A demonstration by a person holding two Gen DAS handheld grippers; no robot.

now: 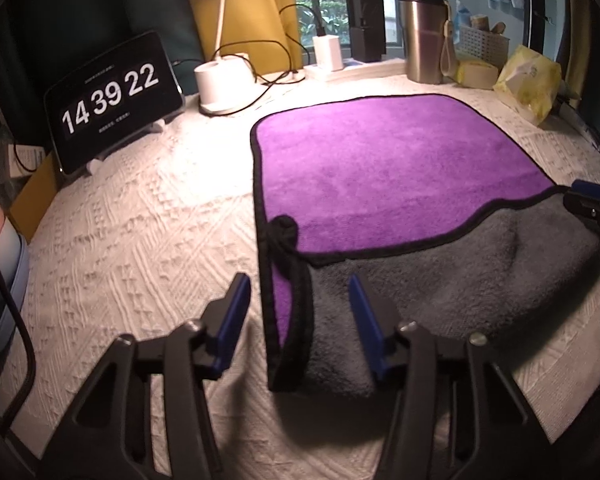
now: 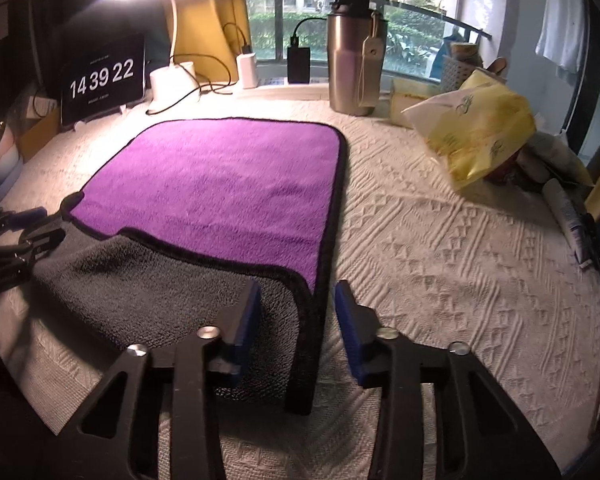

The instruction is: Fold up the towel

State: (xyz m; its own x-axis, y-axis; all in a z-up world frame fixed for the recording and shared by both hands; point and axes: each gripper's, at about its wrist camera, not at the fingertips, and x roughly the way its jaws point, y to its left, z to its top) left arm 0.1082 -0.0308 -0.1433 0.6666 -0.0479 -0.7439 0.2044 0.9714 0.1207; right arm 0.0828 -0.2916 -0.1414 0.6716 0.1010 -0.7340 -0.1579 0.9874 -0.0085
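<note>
On the worktop, our towel lies purple-side up, near edge folded back grey; both grippers, left and right, hover jaws wide at its near corners.

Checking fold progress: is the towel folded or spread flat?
Partly folded. The towel has its near edge turned over, grey underside lying on the purple top; the far part lies flat.

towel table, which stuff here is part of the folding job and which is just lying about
Part of the job:
purple and grey towel
left gripper, open
right gripper, open

Lying about:
clock display
desk lamp
steel tumbler
yellow bag
white charger
white basket
</note>
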